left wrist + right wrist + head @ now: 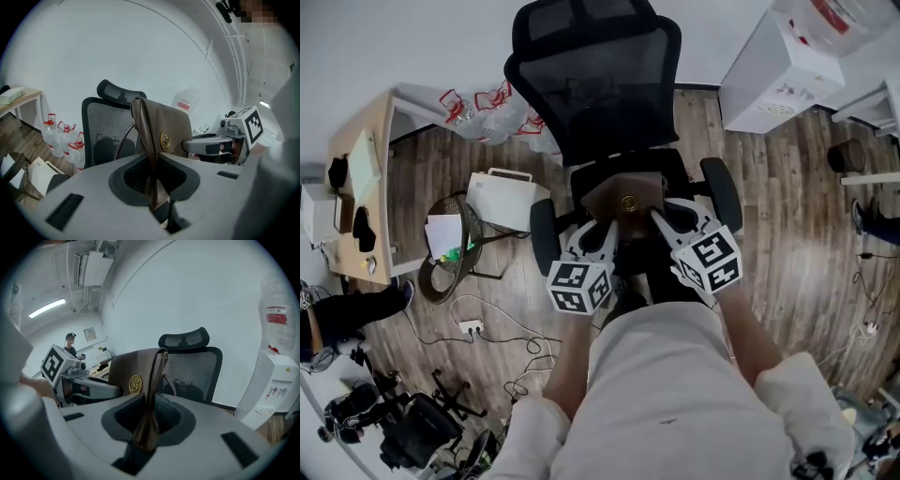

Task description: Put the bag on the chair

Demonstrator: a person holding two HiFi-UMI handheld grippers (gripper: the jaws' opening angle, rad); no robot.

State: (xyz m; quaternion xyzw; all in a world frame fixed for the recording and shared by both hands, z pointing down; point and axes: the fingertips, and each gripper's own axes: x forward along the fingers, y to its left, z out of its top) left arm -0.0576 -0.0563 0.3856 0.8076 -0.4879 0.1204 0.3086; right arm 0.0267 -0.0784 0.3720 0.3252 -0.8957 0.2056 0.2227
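At the centre of the head view, a brown bag (626, 201) with a round gold emblem hangs between the two tools, over the seat of the black mesh chair (592, 86) and in front of its backrest; whether its bottom touches the seat cannot be told. At lower left of the bag, the left gripper (598, 236) pinches one end edge of the leather, its jaws pressed onto the fold. At lower right, the right gripper (667, 221) clamps the opposite end edge in the same way. Each gripper view shows the bag standing upright between that gripper's jaws with the chair behind it. Left of the chair stands a wire basket (450, 248) on the wooden floor (787, 216), and water bottles (487, 108) sit at upper left.
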